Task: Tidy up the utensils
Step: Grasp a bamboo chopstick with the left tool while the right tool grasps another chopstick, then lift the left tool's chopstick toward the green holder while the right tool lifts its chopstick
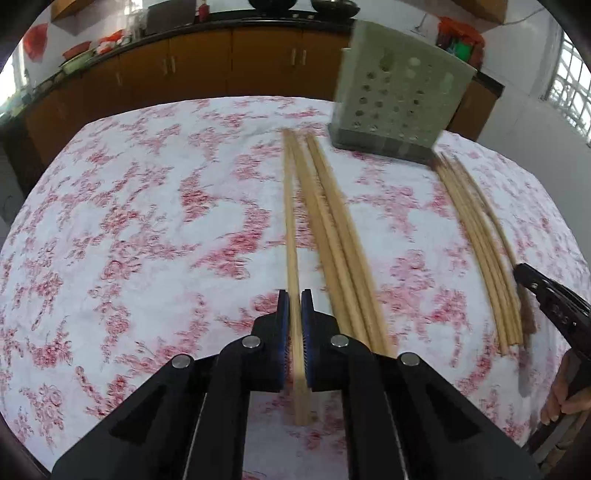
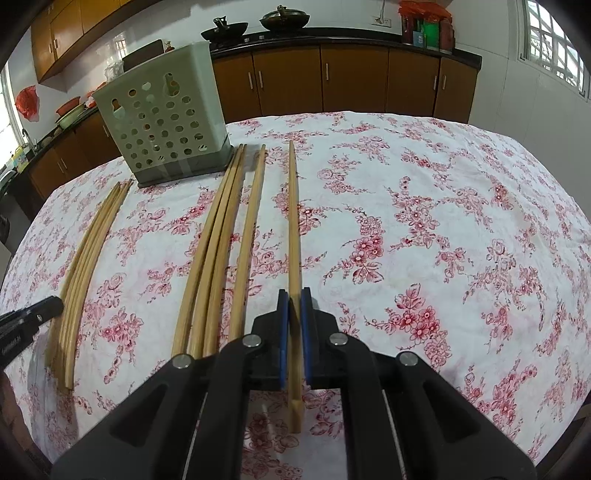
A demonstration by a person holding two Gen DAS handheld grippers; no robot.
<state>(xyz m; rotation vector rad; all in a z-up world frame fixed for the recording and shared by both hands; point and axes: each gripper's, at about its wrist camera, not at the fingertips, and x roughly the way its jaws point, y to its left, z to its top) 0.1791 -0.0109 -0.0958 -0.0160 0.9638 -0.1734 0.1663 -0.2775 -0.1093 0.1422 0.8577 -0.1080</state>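
Wooden chopsticks lie in two groups on the floral tablecloth. My left gripper is shut on a single chopstick at the left of one bundle. My right gripper is shut on a single chopstick, right of a darker bundle. A paler bundle lies further off in both views. A pale green perforated utensil holder stands upright at the far ends of the chopsticks. The other gripper shows at each view's edge.
The table carries a white cloth with red flowers. Brown kitchen cabinets and a dark counter with woks run behind it. A window is at the right. A hand shows at the left view's right edge.
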